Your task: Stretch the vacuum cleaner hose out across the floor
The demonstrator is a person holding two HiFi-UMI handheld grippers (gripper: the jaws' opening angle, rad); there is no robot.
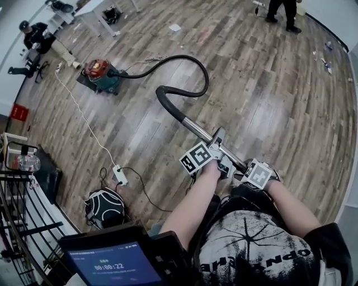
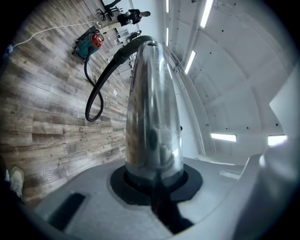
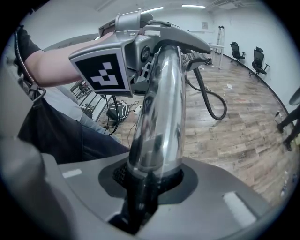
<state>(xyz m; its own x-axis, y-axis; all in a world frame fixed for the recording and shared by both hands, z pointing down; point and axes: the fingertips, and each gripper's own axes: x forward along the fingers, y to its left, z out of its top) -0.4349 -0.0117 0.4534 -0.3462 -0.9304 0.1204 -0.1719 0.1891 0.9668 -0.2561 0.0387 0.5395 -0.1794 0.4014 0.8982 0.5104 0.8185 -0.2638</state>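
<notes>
A red and teal vacuum cleaner point(image 1: 102, 74) stands on the wooden floor at the upper left. Its black hose point(image 1: 190, 61) arcs right, curls back and joins a chrome wand tube point(image 1: 198, 129). My left gripper point(image 1: 219, 146) is shut on that tube, and my right gripper point(image 1: 241, 167) is shut on it just behind, nearer my body. In the left gripper view the chrome tube point(image 2: 152, 108) runs out from between the jaws toward the hose point(image 2: 96, 93) and the vacuum cleaner point(image 2: 89, 43). The right gripper view shows the tube point(image 3: 159, 117) clamped, with the left gripper's marker cube point(image 3: 104, 70) ahead.
A white cable runs to a power strip point(image 1: 119, 175) beside a dark bag point(image 1: 105, 206) near my feet. A metal rack point(image 1: 17, 184) lines the left edge. One person sits at the upper left point(image 1: 36, 36); another stands at the top point(image 1: 282, 11). Office chairs point(image 3: 255, 58) stand far off.
</notes>
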